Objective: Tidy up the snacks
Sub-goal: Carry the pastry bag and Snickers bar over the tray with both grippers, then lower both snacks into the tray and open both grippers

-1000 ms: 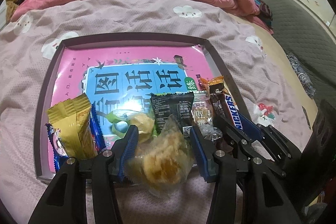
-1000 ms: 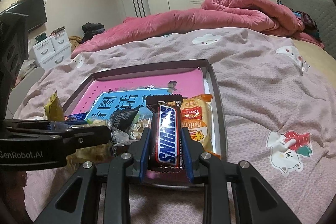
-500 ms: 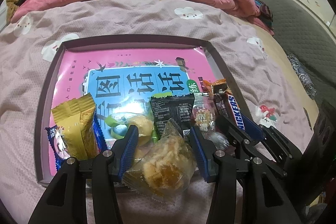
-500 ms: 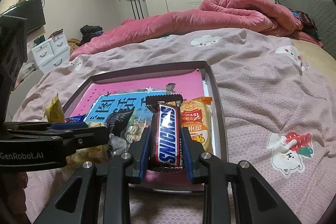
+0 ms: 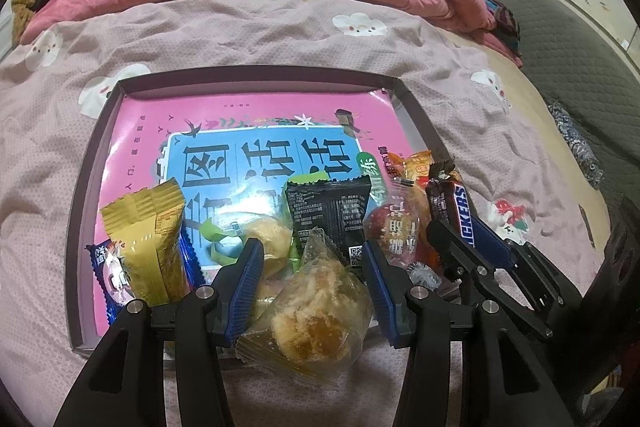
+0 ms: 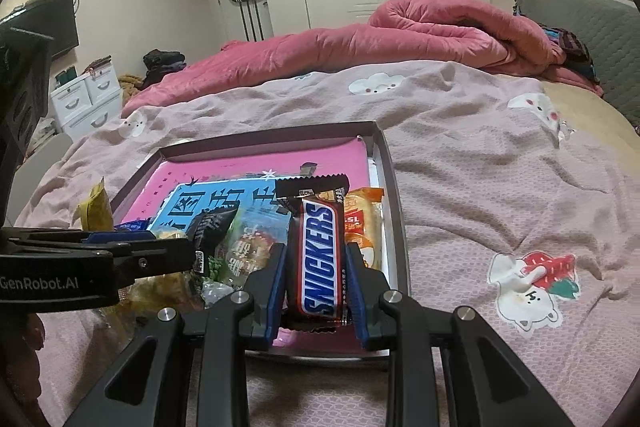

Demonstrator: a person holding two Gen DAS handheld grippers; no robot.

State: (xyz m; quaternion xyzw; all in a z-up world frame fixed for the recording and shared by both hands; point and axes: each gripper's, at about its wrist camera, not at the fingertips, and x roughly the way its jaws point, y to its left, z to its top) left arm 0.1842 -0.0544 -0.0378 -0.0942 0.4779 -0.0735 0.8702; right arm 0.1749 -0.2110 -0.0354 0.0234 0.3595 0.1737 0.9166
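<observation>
The right tool is clamped on a Snickers bar, brown wrapper with blue lettering, held lengthwise over the near right corner of the tray, probably to line it up with the row. The left tool grips a clear-wrapped crumbly golden pastry at the tray's near edge, beside a black packet and a gold packet on the bed.
</observation>
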